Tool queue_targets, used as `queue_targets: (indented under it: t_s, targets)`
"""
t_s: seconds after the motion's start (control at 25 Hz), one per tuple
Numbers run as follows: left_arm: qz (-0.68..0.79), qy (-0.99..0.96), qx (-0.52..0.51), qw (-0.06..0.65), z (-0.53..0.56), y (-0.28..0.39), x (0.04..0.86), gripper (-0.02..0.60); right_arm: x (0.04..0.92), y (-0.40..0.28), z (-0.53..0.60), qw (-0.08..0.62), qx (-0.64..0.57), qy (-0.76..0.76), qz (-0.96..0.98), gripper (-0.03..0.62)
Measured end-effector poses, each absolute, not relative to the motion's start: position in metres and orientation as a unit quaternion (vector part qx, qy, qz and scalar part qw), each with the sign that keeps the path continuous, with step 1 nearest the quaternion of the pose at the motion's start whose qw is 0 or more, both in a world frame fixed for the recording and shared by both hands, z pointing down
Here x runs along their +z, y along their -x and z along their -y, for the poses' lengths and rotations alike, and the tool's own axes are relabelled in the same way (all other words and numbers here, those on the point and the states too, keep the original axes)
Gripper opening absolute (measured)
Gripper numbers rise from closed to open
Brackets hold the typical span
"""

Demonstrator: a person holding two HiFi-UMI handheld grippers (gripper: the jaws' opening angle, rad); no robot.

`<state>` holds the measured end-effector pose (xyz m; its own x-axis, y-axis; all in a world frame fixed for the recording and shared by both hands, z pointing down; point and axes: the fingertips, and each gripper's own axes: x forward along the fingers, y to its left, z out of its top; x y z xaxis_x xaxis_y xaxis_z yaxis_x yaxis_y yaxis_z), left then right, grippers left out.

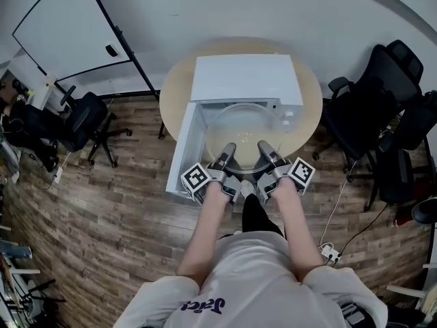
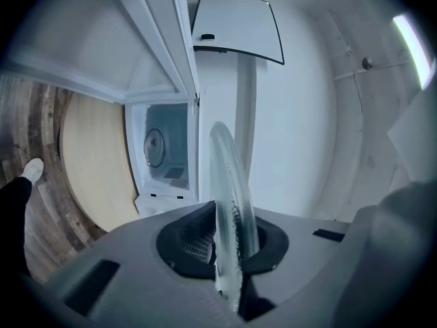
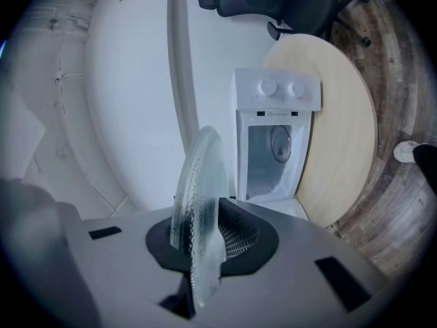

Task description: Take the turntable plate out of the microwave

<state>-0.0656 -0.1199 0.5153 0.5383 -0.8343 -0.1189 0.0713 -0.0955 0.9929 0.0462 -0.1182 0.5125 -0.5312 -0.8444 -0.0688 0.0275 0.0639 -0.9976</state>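
Both grippers grip the glass turntable plate (image 1: pixel 242 118) by its near rim. The left gripper's (image 1: pixel 225 149) fingers are pinched narrow on it, and the right gripper's (image 1: pixel 265 147) likewise. The plate hangs clear of the white microwave (image 1: pixel 246 77), above the round tabletop (image 1: pixel 311 108), with the microwave door (image 1: pixel 181 149) open.

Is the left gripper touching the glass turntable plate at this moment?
Touching. The left gripper view shows the rim of the turntable plate standing between the jaws of the left gripper, with both pads pressed against the glass.
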Motion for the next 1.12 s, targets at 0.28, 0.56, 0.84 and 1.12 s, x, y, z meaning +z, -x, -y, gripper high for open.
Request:
queue_targets:
  t_s: [0.28,0.56,0.84,1.12]
  targets:
    - [0.296,-0.639,-0.373,0.604,0.114,0.066,0.473,0.041,0.47,-0.046,0.111,0.346,-0.594,0.335,-0.645,0.04]
    - [0.298,-0.638,-0.368,0.607,0.112,0.067,0.47,0.039,0.471,-0.044,0.11,0.353,-0.594,0.322,-0.647,0.04]
    - [0.31,-0.646,-0.361,0.597,0.111,0.068,0.485,0.04,0.482,-0.045,0.11,0.342,-0.574,0.329,-0.668,0.04]
    - [0.309,-0.639,-0.364,0.603,0.115,0.067,0.499,0.038,0.498,-0.046,0.114,0.34,-0.575,0.33,-0.667,0.04]
